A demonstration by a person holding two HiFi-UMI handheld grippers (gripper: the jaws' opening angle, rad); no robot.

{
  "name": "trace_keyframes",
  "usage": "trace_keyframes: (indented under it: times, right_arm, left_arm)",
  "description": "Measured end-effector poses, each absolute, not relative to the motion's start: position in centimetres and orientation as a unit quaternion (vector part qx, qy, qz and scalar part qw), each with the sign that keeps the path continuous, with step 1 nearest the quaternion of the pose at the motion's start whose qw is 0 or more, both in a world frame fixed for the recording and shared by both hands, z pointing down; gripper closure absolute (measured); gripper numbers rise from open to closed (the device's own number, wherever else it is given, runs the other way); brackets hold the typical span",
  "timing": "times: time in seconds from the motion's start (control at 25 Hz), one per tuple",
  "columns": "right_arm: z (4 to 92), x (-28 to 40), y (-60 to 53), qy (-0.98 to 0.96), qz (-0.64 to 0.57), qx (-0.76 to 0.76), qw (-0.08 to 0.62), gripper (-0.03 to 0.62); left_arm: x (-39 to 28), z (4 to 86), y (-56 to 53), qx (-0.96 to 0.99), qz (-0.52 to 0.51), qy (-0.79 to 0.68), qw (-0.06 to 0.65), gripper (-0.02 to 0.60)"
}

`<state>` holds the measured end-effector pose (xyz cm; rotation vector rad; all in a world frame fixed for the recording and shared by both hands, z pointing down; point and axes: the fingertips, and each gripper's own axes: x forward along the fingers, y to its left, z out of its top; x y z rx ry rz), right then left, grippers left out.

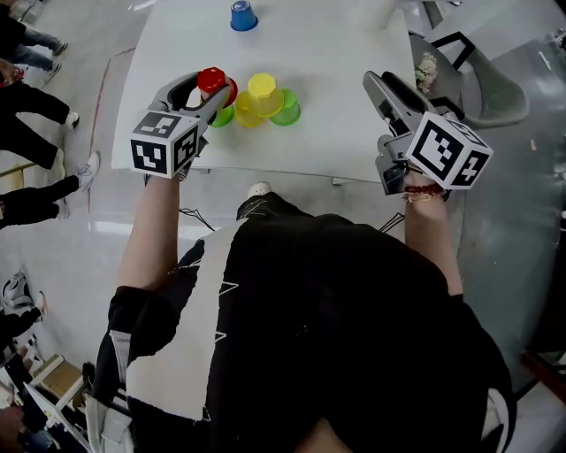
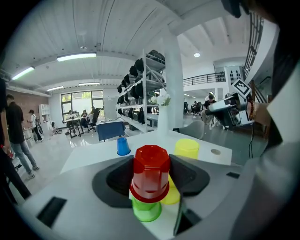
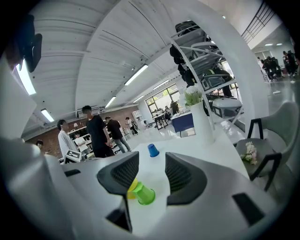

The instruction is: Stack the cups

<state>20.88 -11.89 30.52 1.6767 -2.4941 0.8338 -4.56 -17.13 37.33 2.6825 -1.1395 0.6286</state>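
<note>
1. Cups stand grouped near the front edge of a white table (image 1: 354, 53), between the two grippers.
2. Left gripper (image 1: 210, 94): its jaws are partly apart and clamped on the sides of an upside-down red cup (image 2: 151, 174).
3. The red cup sits directly over a green cup (image 2: 146, 211), whose lower part shows under its rim. I cannot tell whether the two touch.
4. Yellow cups (image 1: 263, 90) are just to the right of the red one, and a second green cup (image 1: 290, 110) is right beside them on their far side.
5. A blue cup (image 1: 243, 15) stands alone, upside down, at the far edge, well apart from the group.
6. Right gripper (image 3: 150, 174): it is off the table's right side, its jaws stand apart and there is nothing between them. Its view shows the second green cup and the blue cup beyond.
</note>
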Motion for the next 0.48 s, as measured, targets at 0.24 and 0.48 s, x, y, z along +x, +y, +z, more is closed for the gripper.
trace_keyframes:
  times: [0.24,0.48]
  right_arm:
    - [30.86,20.65,-11.55,-0.801,0.269,0.534,0.012,0.415]
    - [30.79,20.43,-11.25,-0.803,0.269,0.532,0.012,0.418]
  left_arm:
    - [-4.48,37.76,-16.58,0.895,0.221,-0.379,0.081,0.337]
    - [-4.38,38.11,-16.21,0.894,0.225,-0.377,0.084,0.337]
